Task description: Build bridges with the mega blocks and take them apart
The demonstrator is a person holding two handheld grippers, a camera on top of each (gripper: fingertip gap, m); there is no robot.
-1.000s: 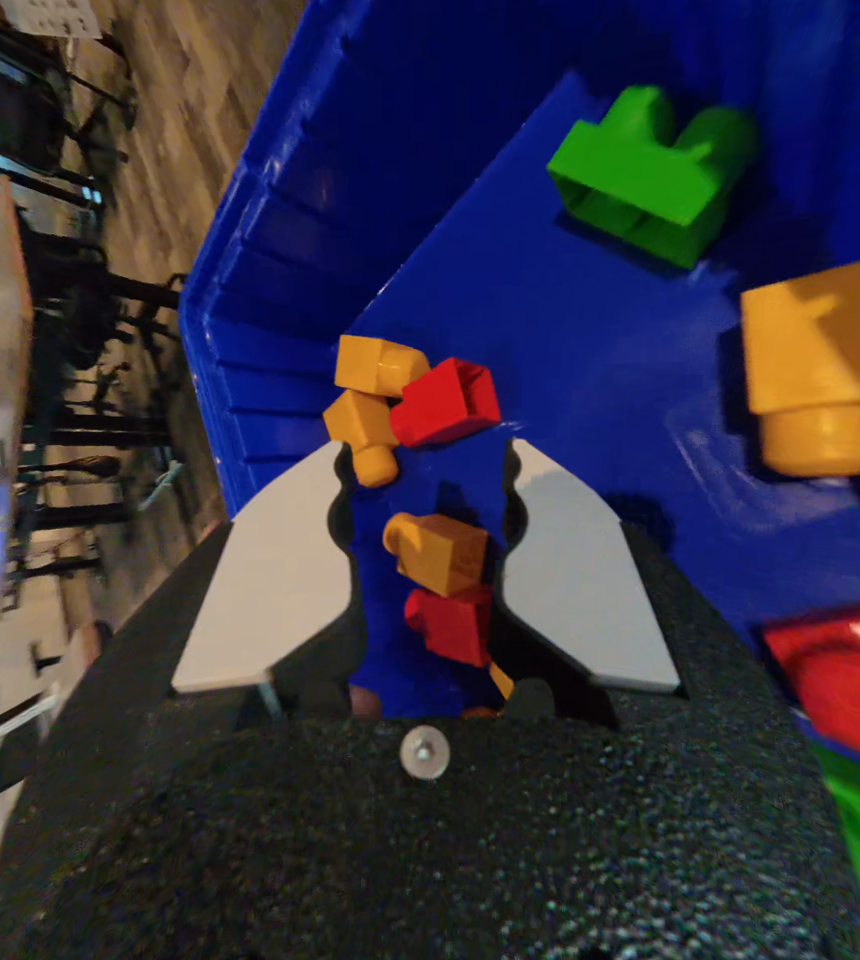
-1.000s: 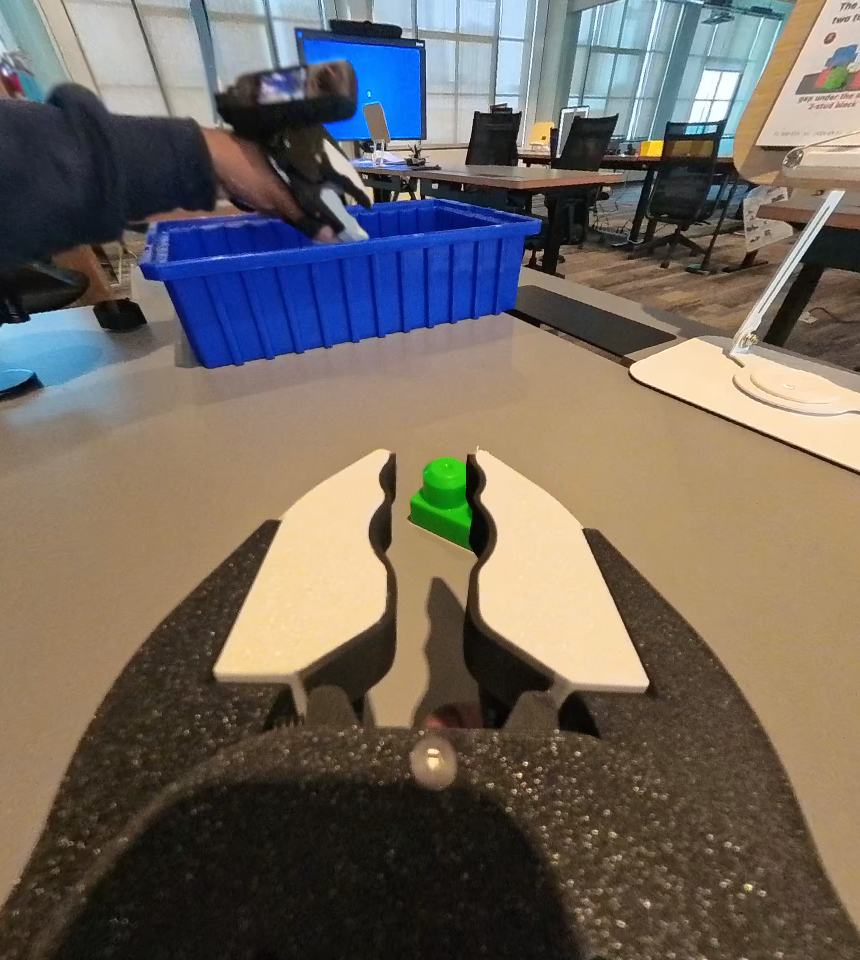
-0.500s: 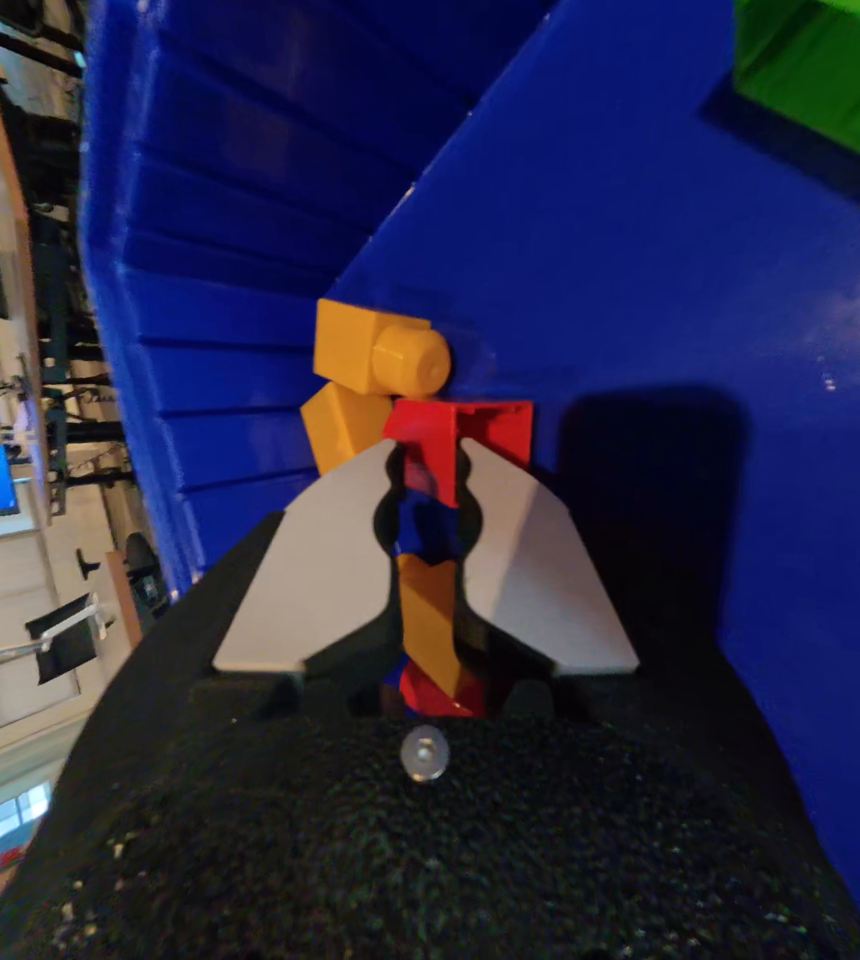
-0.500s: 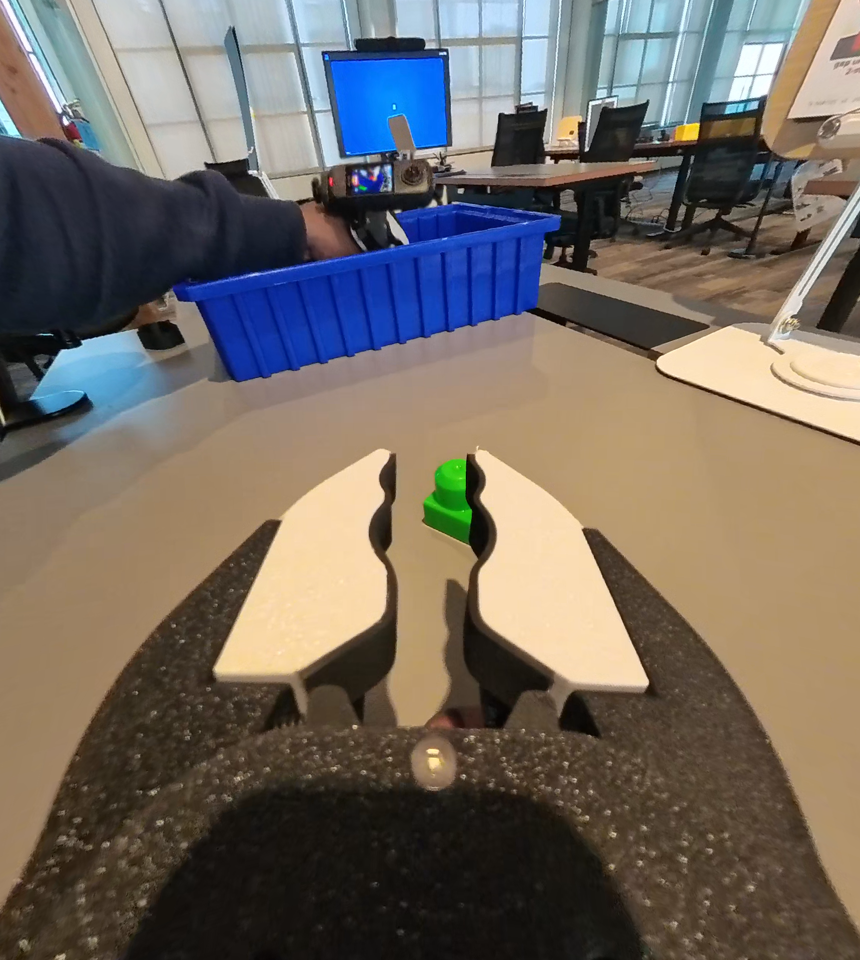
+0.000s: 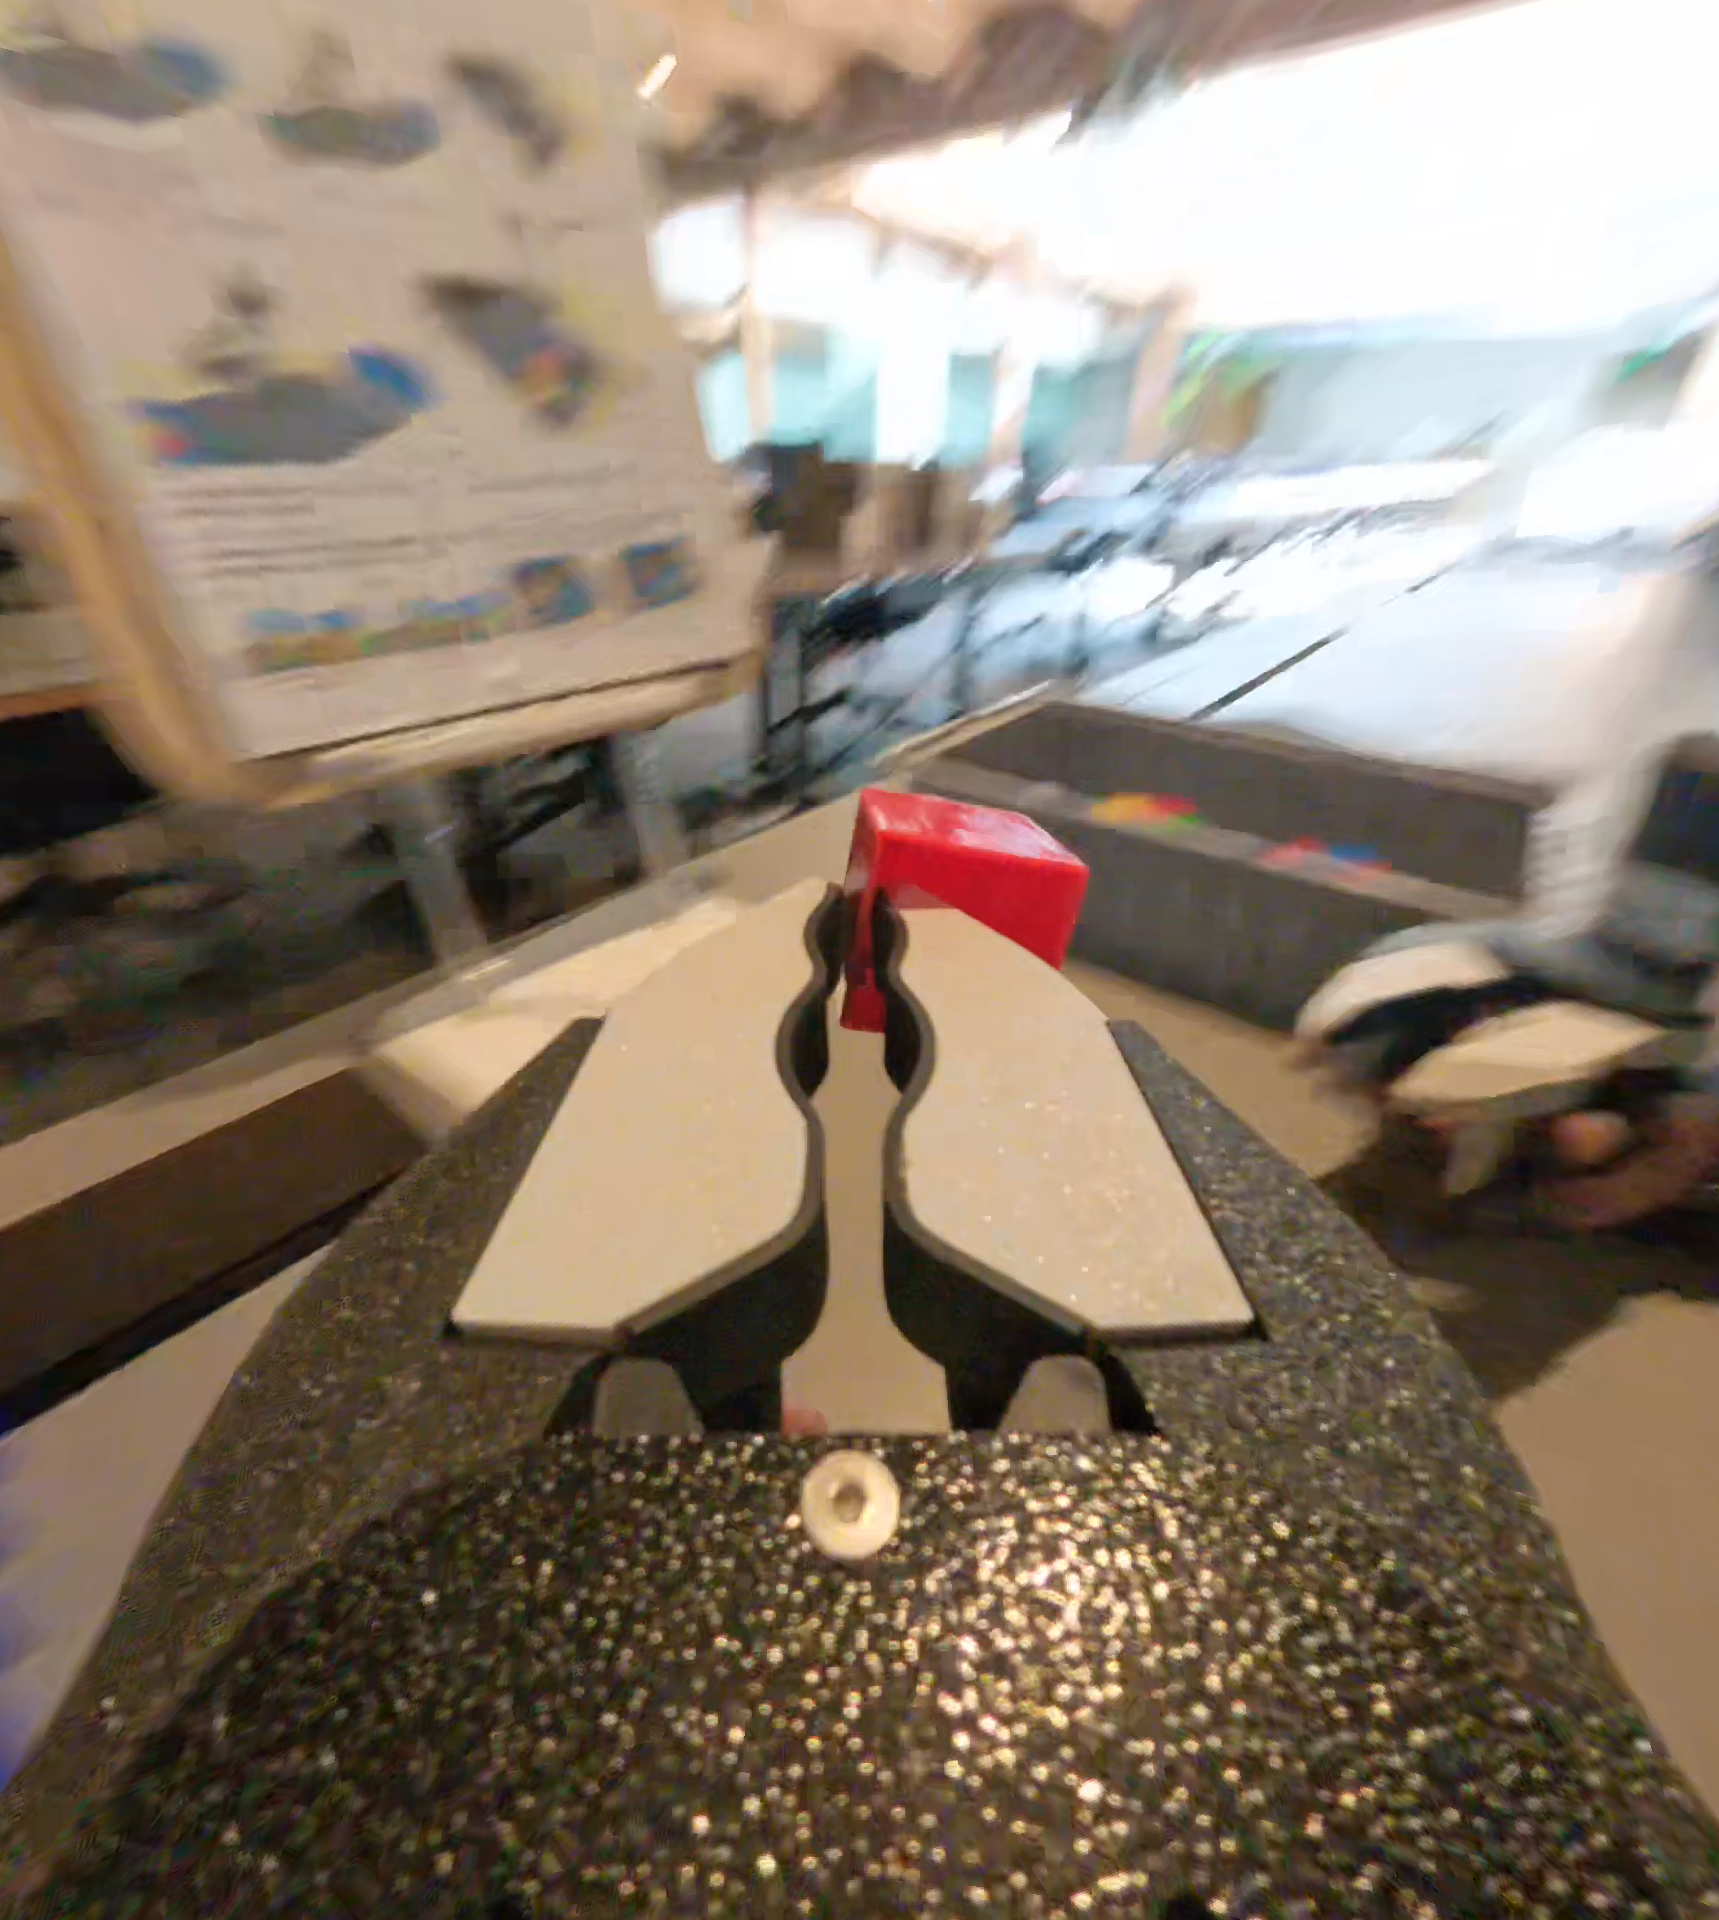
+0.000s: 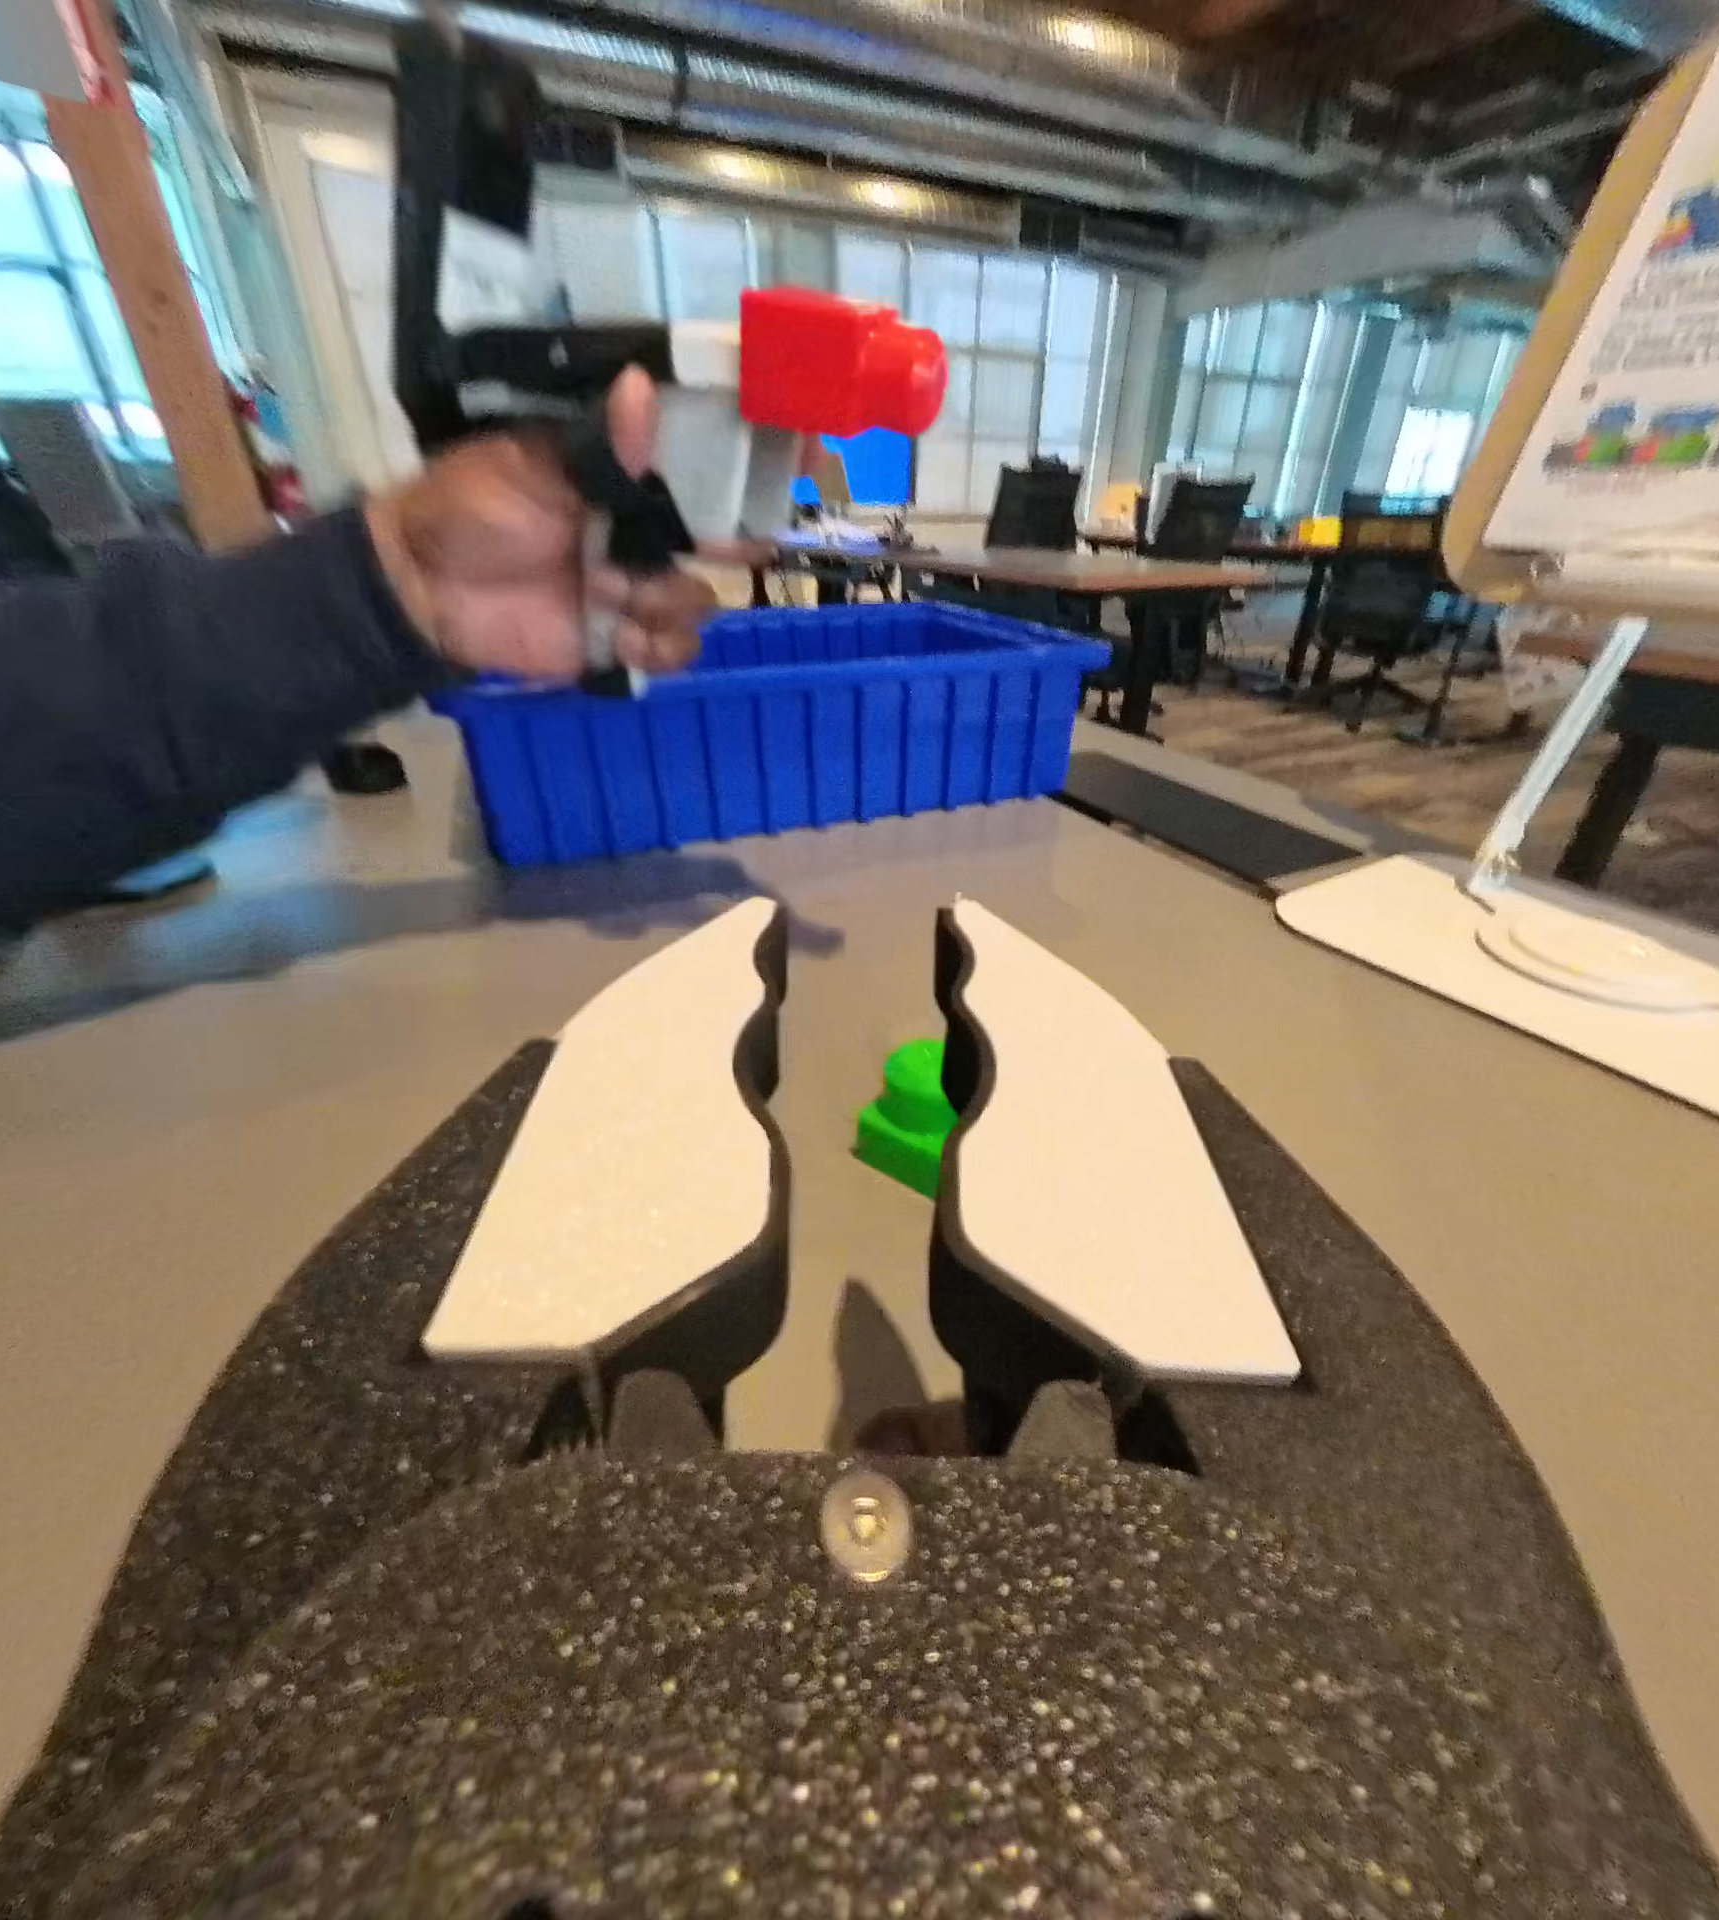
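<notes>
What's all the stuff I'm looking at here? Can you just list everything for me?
red block: one, red, held in the air above the blue bin, gripped by one edge
green block: one, green, standing on the table, between the right gripper's fingers, untouched
blue bin: one, blue, ribbed, at the table's far side
table: one, grey
white stand base: one, white, on the table at right, carrying a clear holder
instruction board: one, white with pictures, upper right
grey tray: one, grey, holding blurred coloured pieces
left gripper: one, black with white fingers, closed on the red block
right gripper: one, same make, open
</notes>
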